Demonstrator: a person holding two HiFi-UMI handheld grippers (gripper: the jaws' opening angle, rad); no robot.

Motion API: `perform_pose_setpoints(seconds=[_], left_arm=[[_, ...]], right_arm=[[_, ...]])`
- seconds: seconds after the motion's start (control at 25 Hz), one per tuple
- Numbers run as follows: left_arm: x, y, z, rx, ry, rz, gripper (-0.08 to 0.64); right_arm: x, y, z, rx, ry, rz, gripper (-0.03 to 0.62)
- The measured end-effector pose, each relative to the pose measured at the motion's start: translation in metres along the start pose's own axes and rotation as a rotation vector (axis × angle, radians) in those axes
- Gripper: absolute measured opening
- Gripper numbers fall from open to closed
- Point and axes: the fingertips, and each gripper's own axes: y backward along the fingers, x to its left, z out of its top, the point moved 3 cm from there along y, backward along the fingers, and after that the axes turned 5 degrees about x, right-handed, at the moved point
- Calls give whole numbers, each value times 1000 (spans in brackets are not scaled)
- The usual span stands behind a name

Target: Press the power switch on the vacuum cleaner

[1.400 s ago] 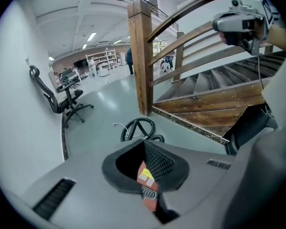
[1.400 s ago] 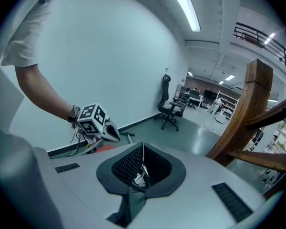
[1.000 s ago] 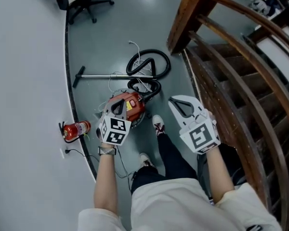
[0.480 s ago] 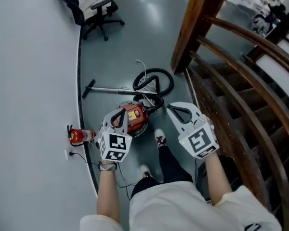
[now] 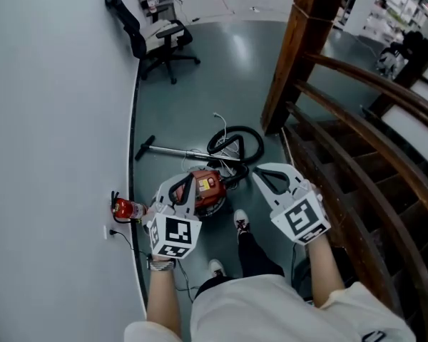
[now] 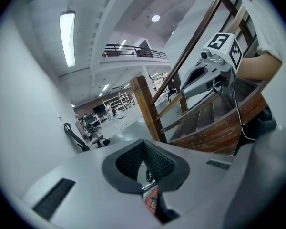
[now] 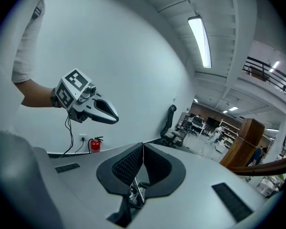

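Head view: left tongs point(image 5: 187, 179) and right tongs point(image 5: 258, 171) closed, empty; vacuum cleaner point(image 5: 208, 189) between wall point(image 5: 57, 155) and railing point(image 5: 299, 55).

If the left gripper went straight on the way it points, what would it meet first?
Probably the floor beyond the vacuum, near the wooden post; nothing nearer shows, though depth is unclear.

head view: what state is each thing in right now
vacuum cleaner, standing on the floor, untouched; on or off can't be told
hose, coiled in a loop on the floor
wand, lying flat on the floor
fire extinguisher, upright by the wall
chair, upright, nobody in it
left hand-held gripper, shut, empty, in the air
right hand-held gripper, shut, empty, in the air
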Motion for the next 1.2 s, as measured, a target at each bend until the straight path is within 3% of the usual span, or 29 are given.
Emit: perform_pose_setpoints(seconds=[0.76,1.2], left_arm=[[-26,134,47,-143,-147,46,0],[-39,159,53,-187,-182,56,0]], right_arm=[[56,100,53,-56,99,-66,29],[75,119,67,-84,133,-69,29]])
